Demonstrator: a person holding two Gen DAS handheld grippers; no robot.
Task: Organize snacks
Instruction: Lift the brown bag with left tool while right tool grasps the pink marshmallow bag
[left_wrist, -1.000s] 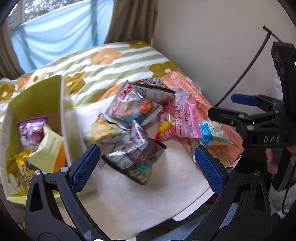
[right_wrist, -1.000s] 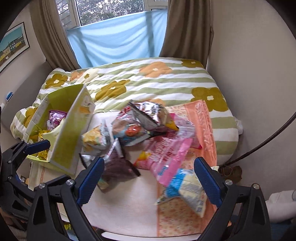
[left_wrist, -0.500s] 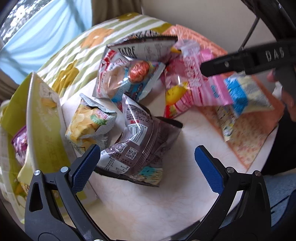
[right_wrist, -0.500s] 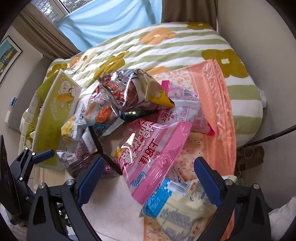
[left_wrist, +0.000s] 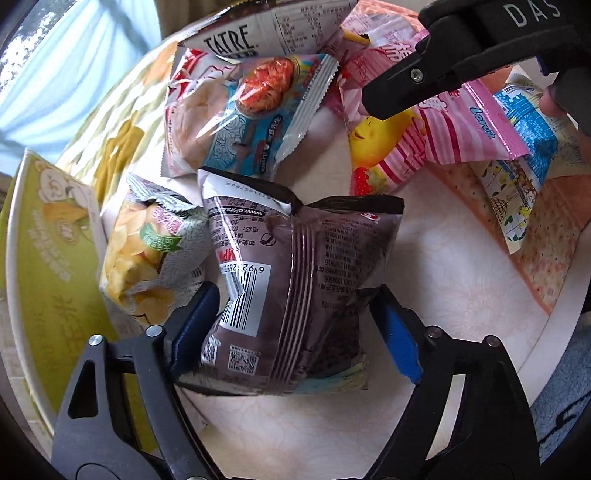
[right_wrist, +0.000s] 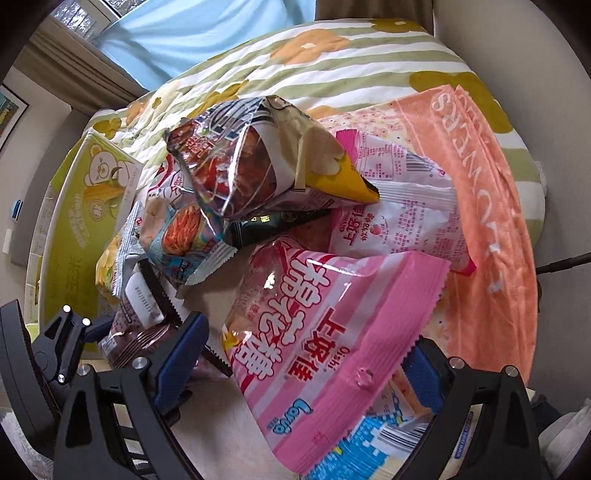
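A pile of snack bags lies on a small white table (left_wrist: 454, 295). In the left wrist view my left gripper (left_wrist: 295, 321) is open, its blue pads on either side of a dark brown bag (left_wrist: 303, 273), close to it. In the right wrist view my right gripper (right_wrist: 303, 354) is open around the lower part of a pink bag (right_wrist: 325, 339), which also shows in the left wrist view (left_wrist: 436, 136). The right gripper's black body (left_wrist: 461, 48) reaches in from the upper right there.
A yellow-green carton (left_wrist: 51, 280) stands at the table's left, also in the right wrist view (right_wrist: 77, 229). Other bags: yellow chips (left_wrist: 144, 243), a red-and-blue bag (left_wrist: 243, 107), a blue-and-white bag (left_wrist: 524, 155). An orange cloth (right_wrist: 480, 236) and a striped flowered quilt (right_wrist: 332, 62) lie behind.
Both grippers have moved down and in toward the pile. The left one now straddles the brown bag and the right one straddles the pink bag. Both jaws have narrowed slightly.
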